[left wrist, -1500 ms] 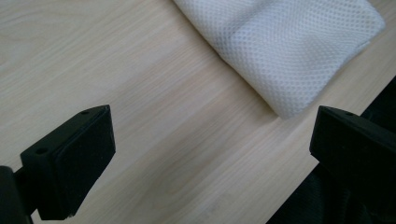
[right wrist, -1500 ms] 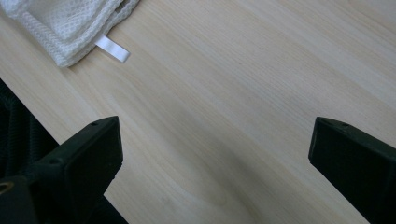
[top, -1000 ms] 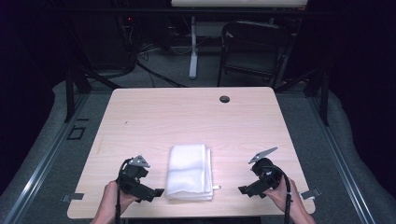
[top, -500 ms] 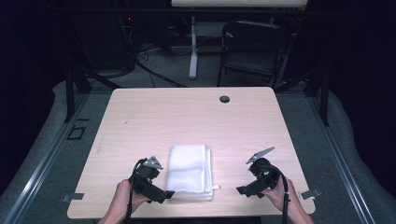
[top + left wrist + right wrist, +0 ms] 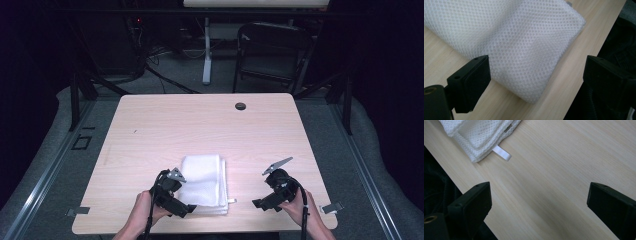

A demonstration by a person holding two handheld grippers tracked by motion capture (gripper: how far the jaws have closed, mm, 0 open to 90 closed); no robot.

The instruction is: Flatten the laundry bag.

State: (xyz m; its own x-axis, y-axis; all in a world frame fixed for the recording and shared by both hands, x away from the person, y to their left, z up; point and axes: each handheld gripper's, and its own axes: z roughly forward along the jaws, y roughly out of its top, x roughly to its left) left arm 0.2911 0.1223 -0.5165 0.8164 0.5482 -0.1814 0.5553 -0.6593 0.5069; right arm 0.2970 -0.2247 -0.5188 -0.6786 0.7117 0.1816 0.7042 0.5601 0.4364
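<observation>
Towel (image 5: pixel 524 47) lies just ahead of left gripper (image 5: pixel 536 82); jaws spread.

I count one folded cloth (image 5: pixel 204 184) on one table (image 5: pixel 200 130). I hold two grippers (one per hand): left (image 5: pixel 186 210), right (image 5: pixel 258 204).

Folded white mesh cloth (image 5: pixel 524 47) on wooden table (image 5: pixel 439 67), black fingers (image 5: pixel 470 82) spread wide
</observation>
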